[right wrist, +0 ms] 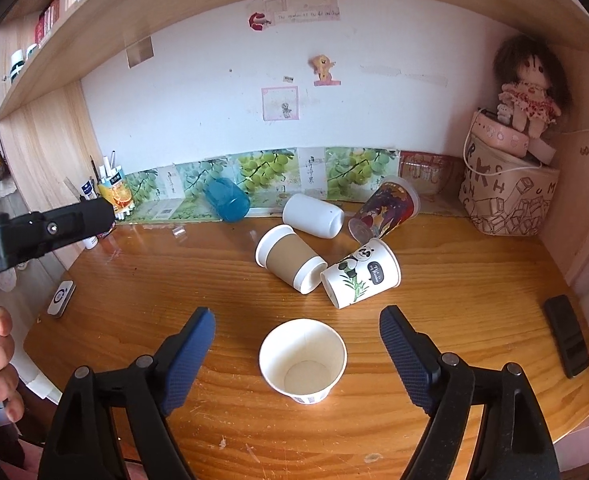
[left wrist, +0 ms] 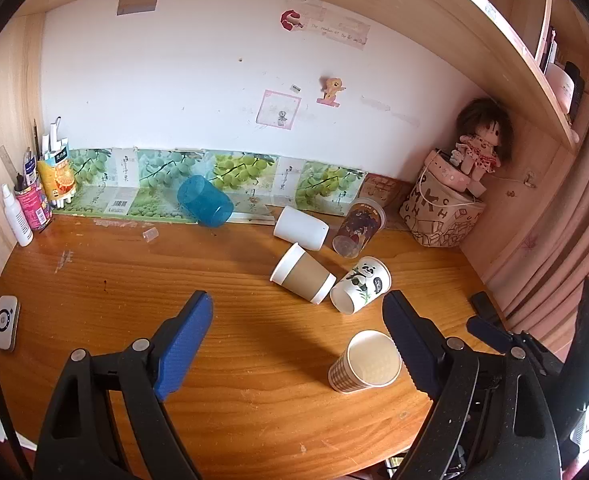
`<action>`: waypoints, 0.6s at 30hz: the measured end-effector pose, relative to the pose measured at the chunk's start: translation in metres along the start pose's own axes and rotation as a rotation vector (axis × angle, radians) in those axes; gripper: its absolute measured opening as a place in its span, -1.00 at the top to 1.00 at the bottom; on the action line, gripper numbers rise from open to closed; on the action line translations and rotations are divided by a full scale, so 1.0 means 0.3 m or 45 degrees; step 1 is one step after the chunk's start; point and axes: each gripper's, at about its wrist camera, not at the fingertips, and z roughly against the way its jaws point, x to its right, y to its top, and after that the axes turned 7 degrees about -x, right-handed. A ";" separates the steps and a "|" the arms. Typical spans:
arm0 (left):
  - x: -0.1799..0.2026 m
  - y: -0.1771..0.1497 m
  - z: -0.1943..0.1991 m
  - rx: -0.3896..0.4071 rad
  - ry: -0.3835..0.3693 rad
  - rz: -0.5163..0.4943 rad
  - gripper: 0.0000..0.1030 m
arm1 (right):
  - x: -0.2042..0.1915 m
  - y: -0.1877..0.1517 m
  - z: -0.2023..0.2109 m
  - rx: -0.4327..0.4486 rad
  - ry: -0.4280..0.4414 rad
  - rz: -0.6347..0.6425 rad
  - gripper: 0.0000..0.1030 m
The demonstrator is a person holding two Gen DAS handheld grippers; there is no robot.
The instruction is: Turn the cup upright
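Currently my right gripper (right wrist: 296,344) stands wide around the upright checked cup (right wrist: 302,360) on the table (right wrist: 454,320); my left gripper (left wrist: 296,332) gapes wide, empty.

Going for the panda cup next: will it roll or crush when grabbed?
The panda cup lies on its side, so a nudge would likely roll it in a curve toward the brown cup it touches. It looks like thin paper, probably light and easily squashed.
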 end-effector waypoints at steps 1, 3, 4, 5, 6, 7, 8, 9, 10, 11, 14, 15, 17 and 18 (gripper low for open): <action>0.011 -0.007 0.013 0.004 0.007 0.008 -0.73 | 0.006 0.002 0.029 0.005 0.004 -0.001 -0.65; 0.036 -0.024 0.042 0.020 0.033 0.016 -0.73 | 0.018 0.005 0.090 0.016 0.019 -0.003 -0.65; 0.050 -0.034 0.060 0.025 0.054 0.016 -0.73 | 0.024 0.005 0.115 0.018 0.018 -0.001 -0.65; 0.064 -0.040 0.076 0.026 0.068 0.014 -0.73 | 0.029 0.005 0.142 0.022 0.019 0.004 -0.65; 0.077 -0.047 0.094 0.027 0.079 0.010 -0.73 | 0.034 0.004 0.171 0.030 0.020 0.009 -0.65; 0.092 -0.053 0.115 0.030 0.087 0.005 -0.73 | 0.039 0.004 0.198 0.040 0.024 0.012 -0.65; 0.105 -0.060 0.136 0.038 0.094 0.003 -0.73 | 0.043 0.001 0.226 0.048 0.030 0.015 -0.65; 0.117 -0.068 0.158 0.053 0.098 0.000 -0.73 | 0.048 -0.003 0.255 0.056 0.036 0.015 -0.65; 0.130 -0.075 0.182 0.071 0.102 -0.001 -0.73 | 0.054 -0.004 0.276 0.062 0.044 0.017 -0.65; 0.142 -0.082 0.203 0.085 0.110 0.000 -0.73 | 0.058 -0.006 0.298 0.066 0.052 0.021 -0.65; 0.177 -0.098 0.255 0.108 0.185 0.007 -0.73 | 0.069 -0.015 0.358 0.070 0.076 0.035 -0.65; 0.188 -0.104 0.273 0.120 0.205 0.007 -0.73 | 0.073 -0.020 0.378 0.077 0.084 0.033 -0.65; 0.201 -0.114 0.309 0.141 0.216 0.023 -0.73 | 0.080 -0.029 0.410 0.091 0.099 0.034 -0.65; 0.206 -0.117 0.324 0.147 0.213 0.034 -0.73 | 0.081 -0.031 0.425 0.096 0.098 0.038 -0.78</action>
